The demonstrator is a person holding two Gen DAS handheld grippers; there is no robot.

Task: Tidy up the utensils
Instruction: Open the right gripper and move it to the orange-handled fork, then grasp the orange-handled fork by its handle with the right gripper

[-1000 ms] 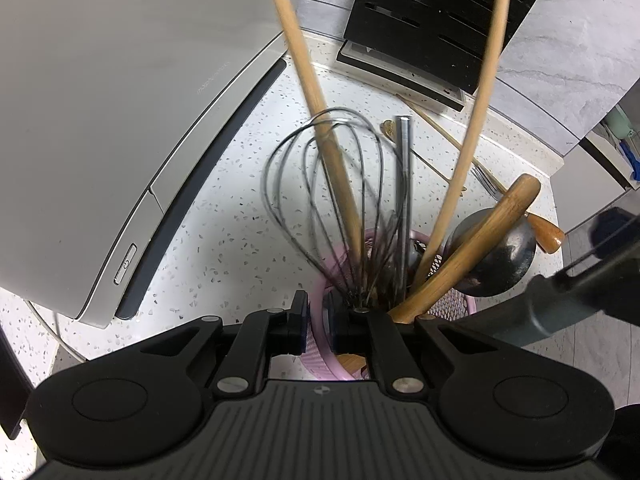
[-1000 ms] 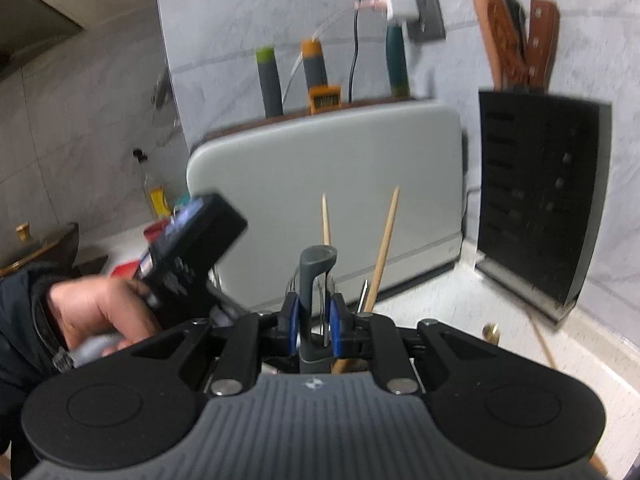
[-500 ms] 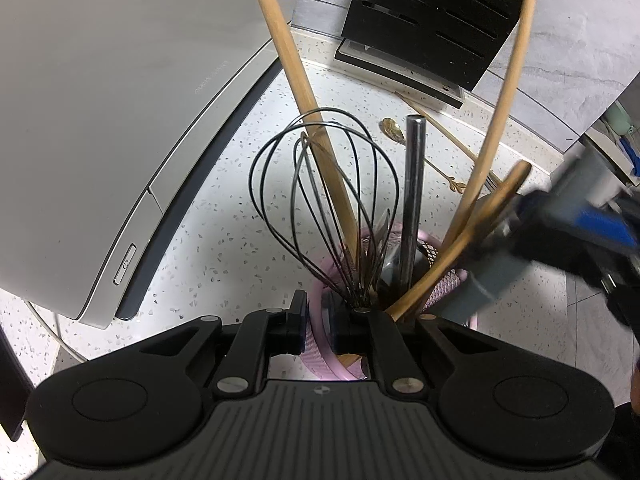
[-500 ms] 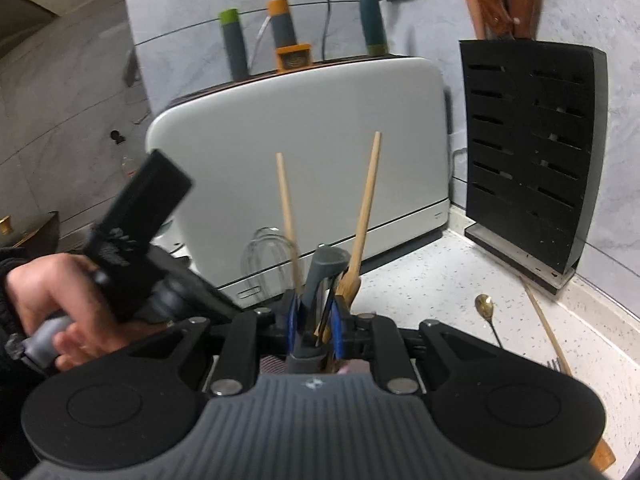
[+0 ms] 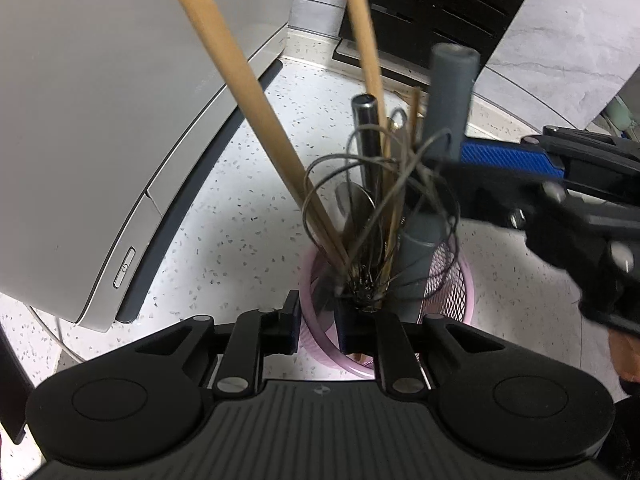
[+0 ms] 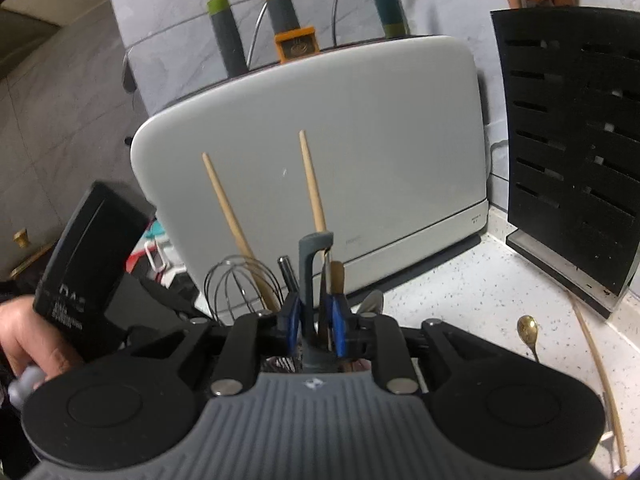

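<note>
The counter (image 5: 248,208) is white with tiny dark specks, with a grey box (image 6: 320,160) and a black knife block (image 6: 568,152) behind. The left gripper (image 5: 316,324) has just been opening — the pink cup (image 5: 464,292) rim sits in the small gap between its 2 jaws. The right gripper (image 6: 314,322) has also just been opening, slightly apart around the grey handle (image 6: 310,276), which stands in the cup with the whisk (image 5: 380,216).

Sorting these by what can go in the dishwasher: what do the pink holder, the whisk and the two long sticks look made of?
Pink holder: looks like painted metal mesh, with see-through lattice walls. Whisk: thin grey metal wire loops, dull sheen. Two long sticks: pale matte tan, probably wood or bamboo.
</note>
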